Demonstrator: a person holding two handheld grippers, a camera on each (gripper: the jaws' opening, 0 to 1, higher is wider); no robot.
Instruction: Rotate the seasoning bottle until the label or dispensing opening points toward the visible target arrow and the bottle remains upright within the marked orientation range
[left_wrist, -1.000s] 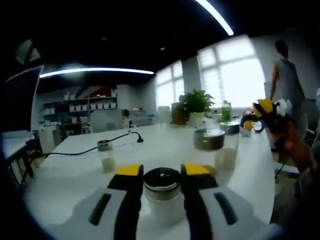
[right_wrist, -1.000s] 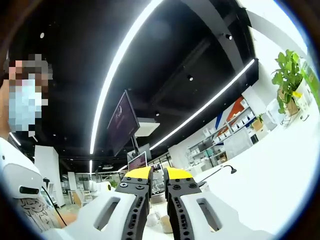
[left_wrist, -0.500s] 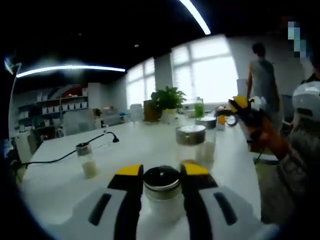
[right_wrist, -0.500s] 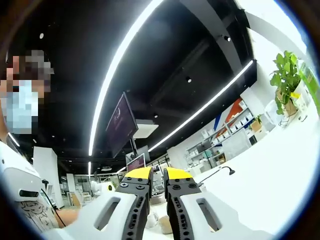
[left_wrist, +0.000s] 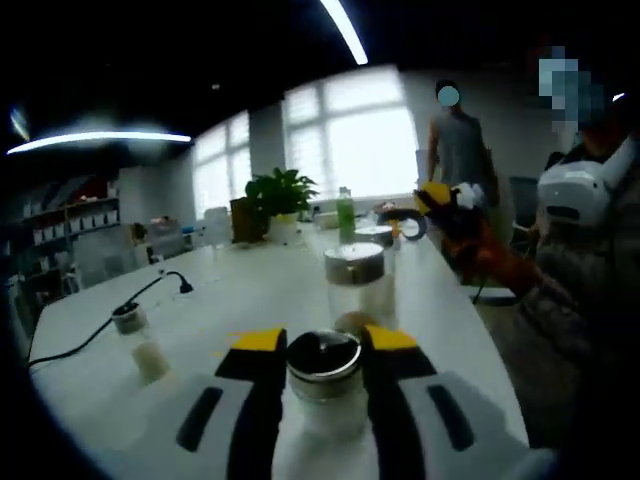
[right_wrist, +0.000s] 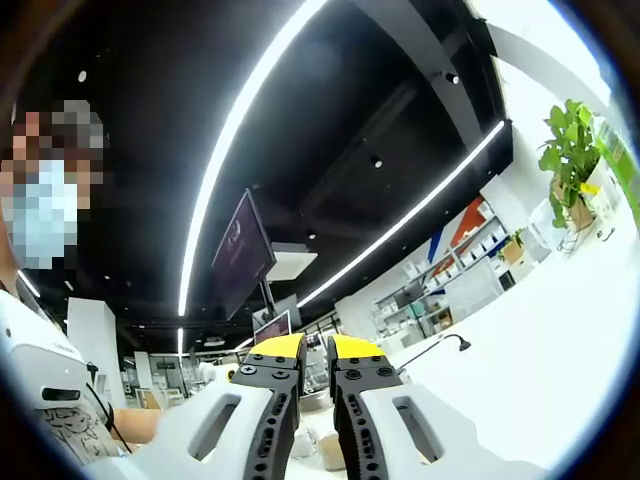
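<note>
A small glass seasoning bottle (left_wrist: 323, 385) with a shiny metal lid stands upright on the white table (left_wrist: 250, 290). My left gripper (left_wrist: 323, 341) is shut on it, one yellow-tipped jaw on each side just below the lid. No label or arrow can be made out. My right gripper (right_wrist: 315, 349) points up toward the ceiling, jaws shut with nothing between them. In the left gripper view the right gripper (left_wrist: 438, 198) is held in the air at the table's far right side by an orange-gloved hand.
A larger metal-lidded jar (left_wrist: 354, 282) stands just beyond the held bottle, and a small jar (left_wrist: 137, 338) at the left by a black cable. Farther back are another jar (left_wrist: 375, 237), a green bottle (left_wrist: 346, 212) and a potted plant (left_wrist: 279, 197). A person (left_wrist: 462, 150) stands by the windows.
The left gripper view has swung to the right with the bottle still in its jaws, so the jars and plant sit further left in the picture. The right gripper has hardly moved.
</note>
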